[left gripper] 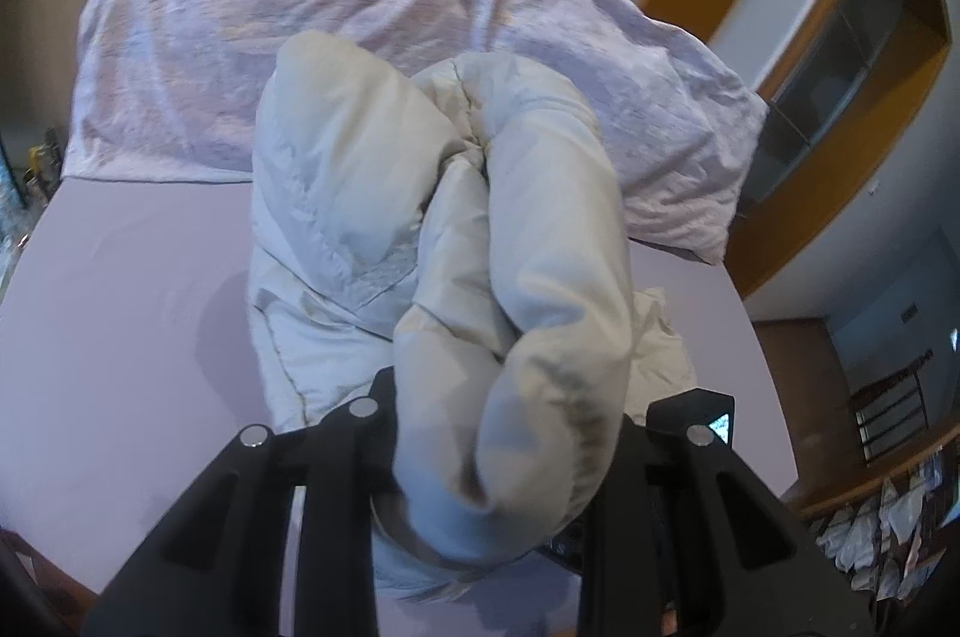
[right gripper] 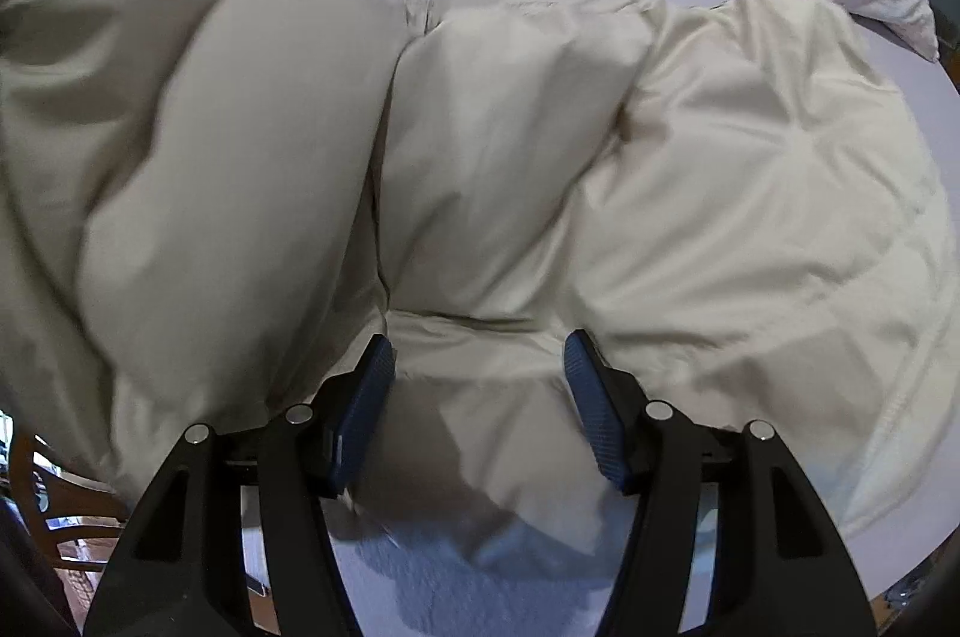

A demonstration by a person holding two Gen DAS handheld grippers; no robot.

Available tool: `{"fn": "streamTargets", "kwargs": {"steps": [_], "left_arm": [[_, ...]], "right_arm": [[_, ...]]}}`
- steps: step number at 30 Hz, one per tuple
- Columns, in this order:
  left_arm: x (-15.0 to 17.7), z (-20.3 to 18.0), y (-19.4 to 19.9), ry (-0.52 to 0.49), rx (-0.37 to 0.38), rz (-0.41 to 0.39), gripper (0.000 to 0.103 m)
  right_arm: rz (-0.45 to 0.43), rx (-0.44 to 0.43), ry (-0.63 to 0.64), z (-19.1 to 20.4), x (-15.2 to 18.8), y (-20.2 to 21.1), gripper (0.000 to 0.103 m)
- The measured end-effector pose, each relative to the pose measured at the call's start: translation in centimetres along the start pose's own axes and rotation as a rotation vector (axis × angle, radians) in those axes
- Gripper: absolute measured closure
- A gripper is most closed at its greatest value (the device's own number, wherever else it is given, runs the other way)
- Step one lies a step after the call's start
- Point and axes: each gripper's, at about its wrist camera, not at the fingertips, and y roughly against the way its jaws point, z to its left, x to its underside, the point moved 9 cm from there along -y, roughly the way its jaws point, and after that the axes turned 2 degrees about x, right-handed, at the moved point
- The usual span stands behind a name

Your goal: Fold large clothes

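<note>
So the lavender-sheeted bed (left gripper: 120,289) has a crumpled pale pink duvet (left gripper: 372,7) at its far edge, the puffy cream padded jacket (right gripper: 720,169) lies mid-bed, left gripper (left gripper: 510,433) clamped on its bunched sleeve, right gripper (right gripper: 480,379) spread apart above it.

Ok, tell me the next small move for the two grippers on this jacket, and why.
Probably carry the sleeve held by the left gripper across and lay it on the jacket's body, which lies on the bed. The sleeve is lifted and bunched between the jaws, not yet laid flat. The right gripper is open over the jacket and grips nothing, so it looks free to steady the body.
</note>
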Motion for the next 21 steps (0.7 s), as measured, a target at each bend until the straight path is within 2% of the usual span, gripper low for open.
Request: {"fn": "streamTargets", "kwargs": {"steps": [8, 16, 21], "left_arm": [[0.7, -6.4, -2.9, -0.078, 0.094, 0.045, 0.075], [3.8, -11.8, -7.1, -0.154, 0.163, 0.115, 0.074], [5.8, -14.8, -9.5, -0.192, 0.206, 0.174, 0.074]], "right_arm": [[-0.070, 0.023, -0.047, -4.1, 0.8, 3.9, 0.042], [-0.094, 0.082, -0.148, -9.9, 2.0, 5.7, 0.041], [-0.098, 0.105, -0.196, -12.2, 3.1, 6.3, 0.041]]}}
